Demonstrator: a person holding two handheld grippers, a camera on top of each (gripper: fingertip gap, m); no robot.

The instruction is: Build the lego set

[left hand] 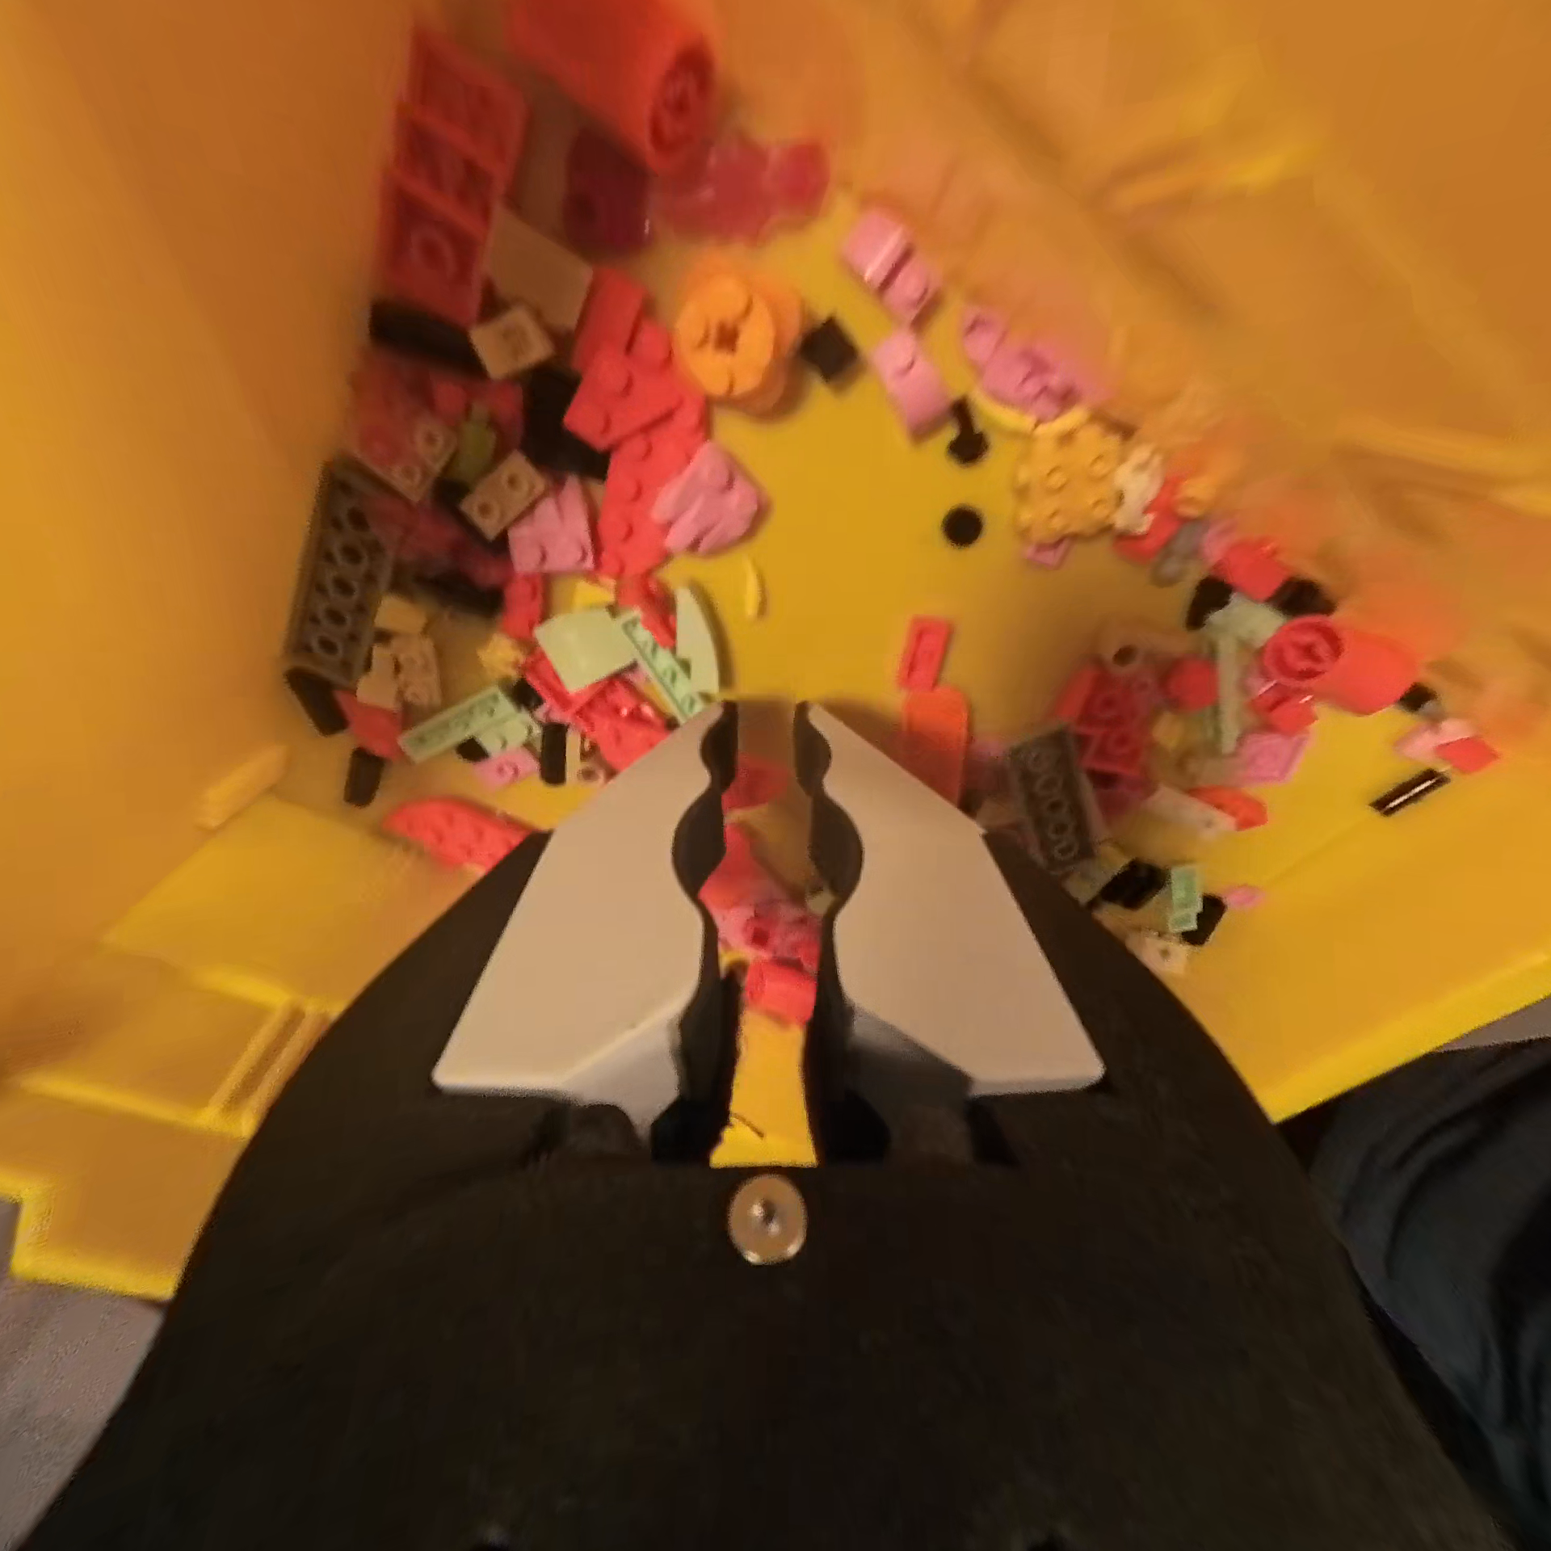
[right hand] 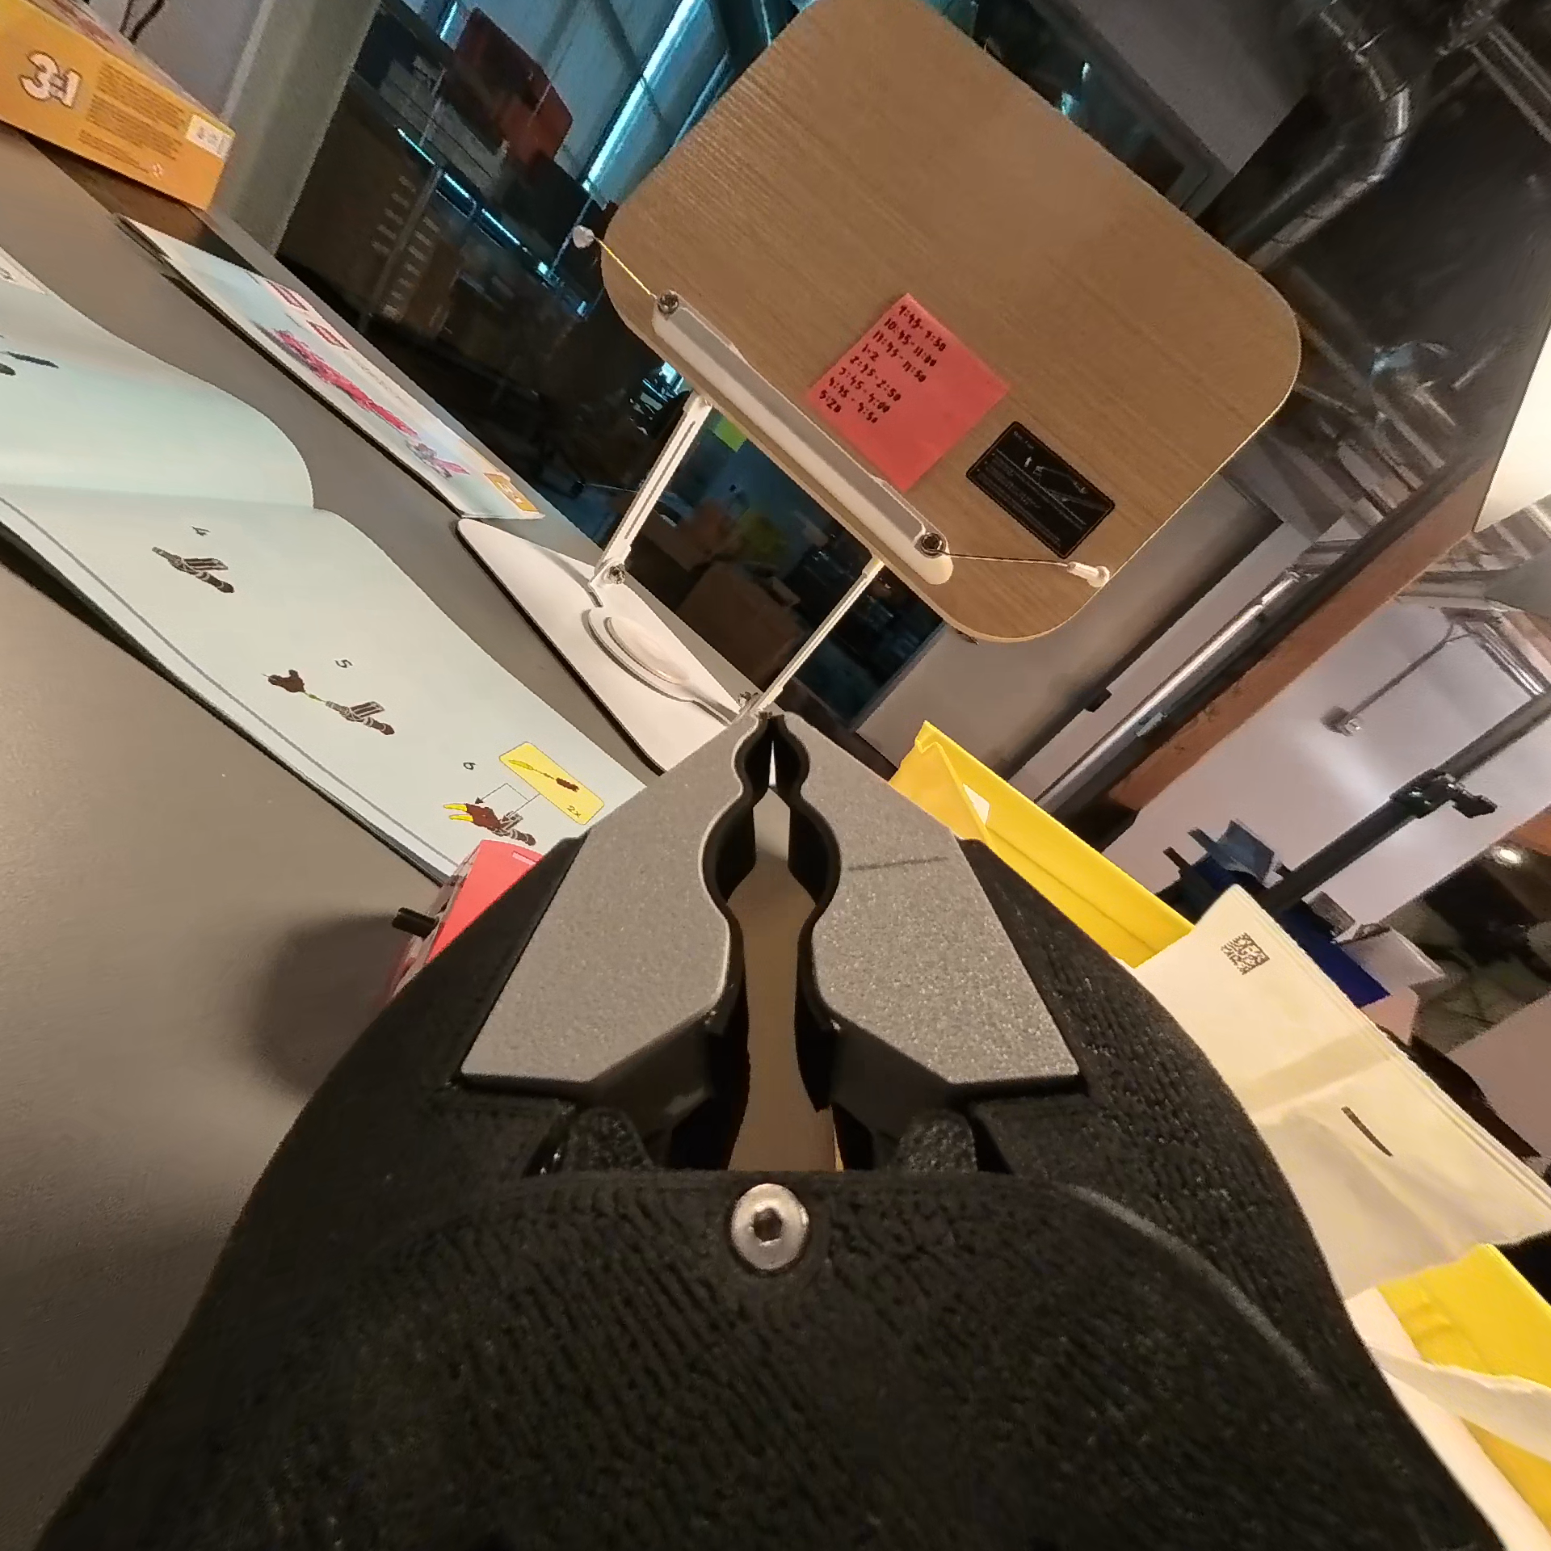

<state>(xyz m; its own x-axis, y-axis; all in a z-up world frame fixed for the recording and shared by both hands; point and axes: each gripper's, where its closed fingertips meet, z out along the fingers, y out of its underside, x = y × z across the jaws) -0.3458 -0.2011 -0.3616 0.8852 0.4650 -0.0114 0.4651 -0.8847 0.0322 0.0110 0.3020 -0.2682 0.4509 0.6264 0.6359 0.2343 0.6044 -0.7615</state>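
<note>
We see the left gripper pointing down into a yellow bin, its two pale fingers standing a little apart with only the bin's floor showing between the tips; nothing is pinched. Under the fingers' inner curves lies a blurred heap of red and pink pieces, and we cannot tell whether the fingers touch them. Just beside the left fingertip lie pale green plates on red plates, and just beside the right fingertip an orange flat piece with a small red tile beyond it. Toward the bin's left wall stands a dark grey beam with holes; a second grey brick lies to the right. Farther in, an orange round piece sits near the middle of the floor, pink bricks to its right, and large red bricks pile in the far left corner. In the right wrist view, the right gripper hangs over a dark table with its dark grey fingers closed tip to tip on nothing. Near its left side a red piece lies by an open instruction booklet; a yellow bin wall rises at the right. Beyond stands a desk lamp with a wooden head bearing a pink sticky note, its white base on the table's far edge.
</note>
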